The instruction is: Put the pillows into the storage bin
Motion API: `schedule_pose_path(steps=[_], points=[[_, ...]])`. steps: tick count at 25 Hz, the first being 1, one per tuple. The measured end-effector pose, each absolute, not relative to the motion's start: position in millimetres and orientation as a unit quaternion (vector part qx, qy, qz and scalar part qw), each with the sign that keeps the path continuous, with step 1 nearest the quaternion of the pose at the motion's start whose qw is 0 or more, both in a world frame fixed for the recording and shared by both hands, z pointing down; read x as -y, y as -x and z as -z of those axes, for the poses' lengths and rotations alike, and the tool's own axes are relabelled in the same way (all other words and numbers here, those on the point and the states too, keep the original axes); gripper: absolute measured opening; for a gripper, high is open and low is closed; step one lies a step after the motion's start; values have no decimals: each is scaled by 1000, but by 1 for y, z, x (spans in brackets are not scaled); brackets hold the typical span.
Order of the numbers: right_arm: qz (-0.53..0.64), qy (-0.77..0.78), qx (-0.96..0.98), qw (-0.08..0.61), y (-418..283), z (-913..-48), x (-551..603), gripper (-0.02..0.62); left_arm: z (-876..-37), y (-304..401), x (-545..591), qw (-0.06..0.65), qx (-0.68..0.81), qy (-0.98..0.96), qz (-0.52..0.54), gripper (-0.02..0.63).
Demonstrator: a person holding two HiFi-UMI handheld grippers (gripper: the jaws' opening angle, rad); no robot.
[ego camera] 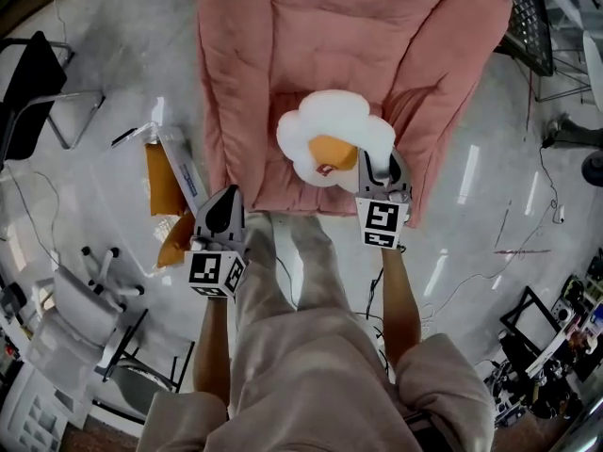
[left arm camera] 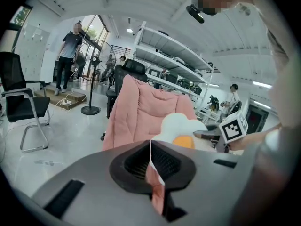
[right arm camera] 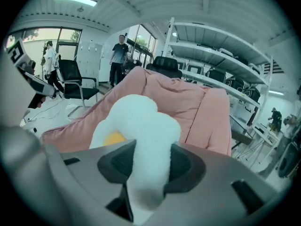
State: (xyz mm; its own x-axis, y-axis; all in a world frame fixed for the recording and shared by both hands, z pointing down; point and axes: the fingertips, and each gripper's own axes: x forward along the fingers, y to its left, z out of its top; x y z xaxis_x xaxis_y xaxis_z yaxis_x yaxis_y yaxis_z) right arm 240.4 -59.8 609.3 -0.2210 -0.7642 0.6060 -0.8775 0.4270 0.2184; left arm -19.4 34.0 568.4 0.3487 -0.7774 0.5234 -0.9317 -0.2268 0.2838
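Fingers of the right gripper are clamped on the egg-shaped pillow, pinching a thick fold of its white rim so that the plush bulges up and down out of the grip. The pillow rests on the front of the pink quilt, and its orange yolk faces up, just left of that gripper.

At the quilt's lower left corner, the left gripper has its fingers pressed together. A thin strip of pink cloth is caught between them. It looks like the quilt's own edge, though the spot where it joins the quilt is hidden behind the gripper body. This gripper sits well apart from the pillow and does not touch it.

Whatever the quilt is draped over is covered completely. Only a black headrest shows above it, and in the head view the quilt's top is cut off by the frame.

Left of the quilt, on the floor, lie orange cushions. A pale bar crosses them, and I cannot tell whether they sit inside any container. The person's trousers block the floor directly in front of the quilt. The far side of the pillow is hidden from the right gripper view by its own white bulk.
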Motion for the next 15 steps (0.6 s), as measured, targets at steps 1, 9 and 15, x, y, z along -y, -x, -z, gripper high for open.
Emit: schedule_pose_path(steps=[1, 9, 15], points=[[-73, -528, 781, 324, -236, -596, 64, 163, -565, 22, -35, 280, 558, -770, -134, 12], [27, -508, 826, 244, -167, -480, 94, 163, -535, 70, -45, 260, 605, -745, -106, 12], [77, -454, 868, 186, -86, -411, 100, 161, -507, 117, -66, 247, 655, -710, -80, 12]])
